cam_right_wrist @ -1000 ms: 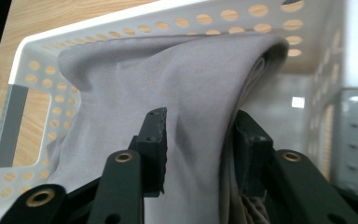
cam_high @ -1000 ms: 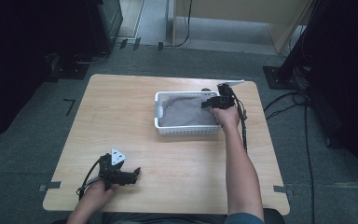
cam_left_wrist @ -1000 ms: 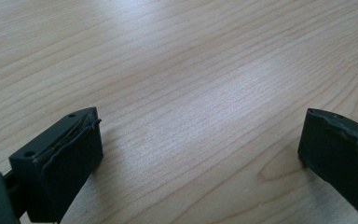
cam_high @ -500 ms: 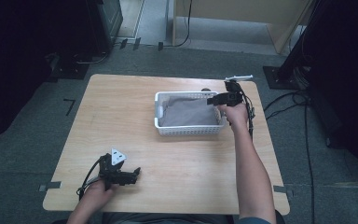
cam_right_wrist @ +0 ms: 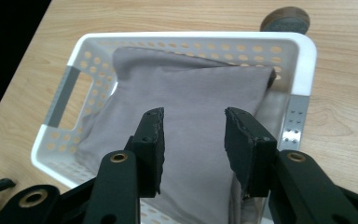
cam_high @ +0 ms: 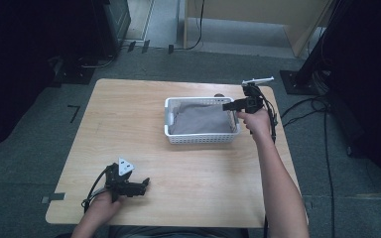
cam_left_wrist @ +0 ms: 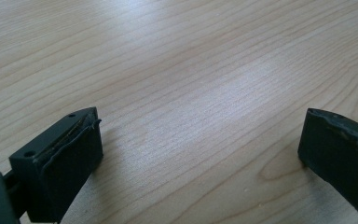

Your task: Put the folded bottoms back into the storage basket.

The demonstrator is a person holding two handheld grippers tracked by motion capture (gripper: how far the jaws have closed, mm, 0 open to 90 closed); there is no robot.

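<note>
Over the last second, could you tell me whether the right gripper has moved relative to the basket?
Yes: the right gripper has drawn back from over the white basket toward its right end and the table's far edge.

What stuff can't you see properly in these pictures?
- The bottom of the white basket: the grey cloth covers it in the right gripper view and the high view.
- The near end of the cloth: the right gripper and its fingers hide it in the right gripper view.
- The round dark thing beyond the basket: the basket's rim hides its lower part, and it is too small in the high view.
- The left gripper: its right finger is cut off by the picture's edge in the left gripper view.
</note>
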